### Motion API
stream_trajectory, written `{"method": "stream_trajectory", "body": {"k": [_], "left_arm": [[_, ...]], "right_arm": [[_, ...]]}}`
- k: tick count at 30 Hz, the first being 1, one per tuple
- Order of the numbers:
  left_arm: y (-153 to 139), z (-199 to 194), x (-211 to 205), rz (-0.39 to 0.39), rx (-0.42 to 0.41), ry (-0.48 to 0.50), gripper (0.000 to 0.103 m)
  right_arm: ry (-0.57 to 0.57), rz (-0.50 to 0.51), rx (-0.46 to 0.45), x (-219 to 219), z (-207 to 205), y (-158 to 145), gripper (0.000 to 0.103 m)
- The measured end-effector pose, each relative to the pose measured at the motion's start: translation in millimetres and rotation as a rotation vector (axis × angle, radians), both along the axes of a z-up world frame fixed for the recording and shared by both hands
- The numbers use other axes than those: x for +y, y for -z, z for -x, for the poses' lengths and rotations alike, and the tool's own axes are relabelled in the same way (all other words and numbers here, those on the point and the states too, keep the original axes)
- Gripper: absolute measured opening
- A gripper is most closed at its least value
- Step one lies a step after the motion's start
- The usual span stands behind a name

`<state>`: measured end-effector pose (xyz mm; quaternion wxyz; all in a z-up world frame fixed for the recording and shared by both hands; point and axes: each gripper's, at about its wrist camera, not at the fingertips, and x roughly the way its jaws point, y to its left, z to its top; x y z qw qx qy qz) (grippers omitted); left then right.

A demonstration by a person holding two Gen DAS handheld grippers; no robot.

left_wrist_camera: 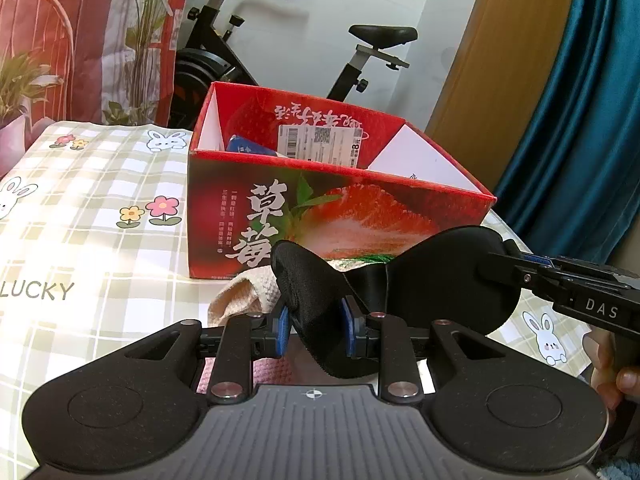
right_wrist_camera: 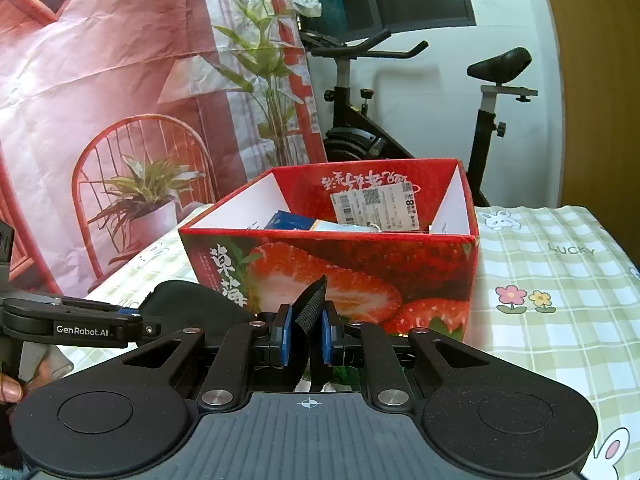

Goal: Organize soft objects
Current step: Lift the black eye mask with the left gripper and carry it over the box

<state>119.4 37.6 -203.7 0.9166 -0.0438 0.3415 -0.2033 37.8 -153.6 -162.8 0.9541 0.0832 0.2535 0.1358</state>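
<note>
A black padded eye mask [left_wrist_camera: 440, 280] hangs stretched between both grippers, just in front of a red strawberry-print box [left_wrist_camera: 320, 216]. My left gripper [left_wrist_camera: 315, 330] is shut on the mask's left lobe, its blue pads pressing both sides. My right gripper [left_wrist_camera: 490, 268] comes in from the right and pinches the far edge of the other lobe. In the right wrist view my right gripper [right_wrist_camera: 306, 334] clamps a black edge of the mask [right_wrist_camera: 188, 300], and my left gripper [right_wrist_camera: 150, 322] reaches in from the left. The box [right_wrist_camera: 360, 272] stands open, holding a blue packet [right_wrist_camera: 288, 220].
A beige cloth [left_wrist_camera: 244, 296] lies on the checked tablecloth [left_wrist_camera: 80, 200] below the mask, against the box front. Something pink [left_wrist_camera: 260, 372] shows under my left gripper. An exercise bike [right_wrist_camera: 400, 120] stands behind the table, a teal curtain [left_wrist_camera: 580, 120] at right. A hand [left_wrist_camera: 612, 372] holds the right gripper.
</note>
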Motion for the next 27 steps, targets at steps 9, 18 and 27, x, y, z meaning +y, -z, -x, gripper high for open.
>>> {"method": "stream_trajectory", "body": {"k": [9, 18, 27], "left_arm": [[-0.5, -1.1, -0.6, -0.006, -0.002, 0.005, 0.027], [-25.6, 4.6, 6.7, 0.028, -0.085, -0.004, 0.025], [-73.8, -9.3, 4.5, 0.072, -0.187, 0.007, 0.024]], "right_arm": [[0.006, -0.008, -0.001, -1.3, -0.2, 0.2, 0.014], [-0.006, -0.021, -0.066, -4.8, 2.2, -20.2, 0.014], [-0.027, -0.043, -0.165, -14.5, -14.4, -68.7, 0.014]]}}
